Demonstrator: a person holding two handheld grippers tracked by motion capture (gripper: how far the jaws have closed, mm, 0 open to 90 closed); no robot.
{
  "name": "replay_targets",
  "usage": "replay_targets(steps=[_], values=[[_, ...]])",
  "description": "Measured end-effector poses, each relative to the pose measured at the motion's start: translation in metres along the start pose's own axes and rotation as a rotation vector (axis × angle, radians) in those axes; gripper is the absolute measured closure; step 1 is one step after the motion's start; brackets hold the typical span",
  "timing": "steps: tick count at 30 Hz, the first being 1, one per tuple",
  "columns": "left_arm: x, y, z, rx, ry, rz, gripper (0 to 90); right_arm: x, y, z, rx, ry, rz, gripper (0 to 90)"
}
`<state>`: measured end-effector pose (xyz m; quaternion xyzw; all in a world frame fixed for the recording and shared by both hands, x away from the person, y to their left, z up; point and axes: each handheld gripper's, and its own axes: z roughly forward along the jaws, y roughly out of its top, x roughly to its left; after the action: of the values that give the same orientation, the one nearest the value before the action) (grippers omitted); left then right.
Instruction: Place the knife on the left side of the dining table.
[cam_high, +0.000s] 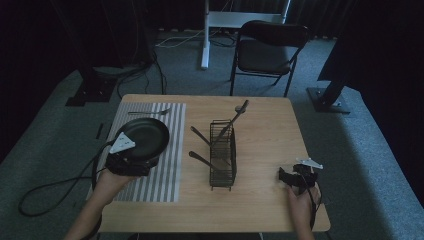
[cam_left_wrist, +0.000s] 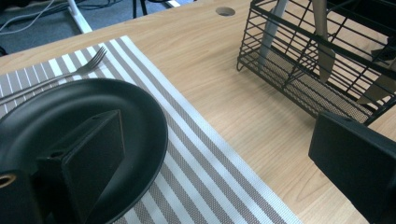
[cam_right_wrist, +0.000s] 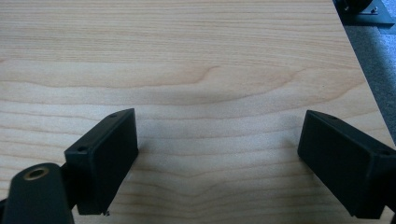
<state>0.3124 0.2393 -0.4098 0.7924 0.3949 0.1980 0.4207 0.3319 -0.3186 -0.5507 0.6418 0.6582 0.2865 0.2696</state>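
My right gripper (cam_high: 299, 176) rests nearest me at the table's (cam_high: 260, 205) right front, jaws spread wide over bare wood, holding nothing. My left gripper (cam_high: 129, 159) is also agape, one jaw hanging over the black plate (cam_high: 145, 136), the other off its rim above the striped placemat (cam_high: 167, 170); the plate lies directly ahead of those tongs, so my left hand is the nearer one to it. Beyond the plate one fork (cam_left_wrist: 70, 72) lies on the mat, long axis running across its far edge. Right of the mat stands one wire caddy (cam_high: 223, 152), with what I count as four utensils, handles leaning out.
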Motion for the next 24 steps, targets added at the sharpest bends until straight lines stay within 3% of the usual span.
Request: replay_targets(steps=[6, 7, 16, 17, 24], values=[[-0.006, 0.013, 0.004, -0.033, -0.025, 0.018, 3.9, 0.0, 0.0, 0.0, 0.0, 0.0, 0.0, 11.2], [-0.008, 0.017, 0.006, -0.024, -0.027, 0.034, 3.9, 0.0, 0.0, 0.0, 0.0, 0.0, 0.0, 11.2], [-0.015, 0.032, 0.015, -0.03, -0.076, 0.043, 3.9, 0.0, 0.0, 0.0, 0.0, 0.0, 0.001, 11.2], [-0.017, 0.036, 0.019, -0.021, -0.068, 0.061, 3.9, 0.0, 0.0, 0.0, 0.0, 0.0, 0.0, 11.2], [-0.023, 0.05, 0.025, -0.021, -0.083, 0.079, 3.9, 0.0, 0.0, 0.0, 0.0, 0.0, 0.001, 11.2]])
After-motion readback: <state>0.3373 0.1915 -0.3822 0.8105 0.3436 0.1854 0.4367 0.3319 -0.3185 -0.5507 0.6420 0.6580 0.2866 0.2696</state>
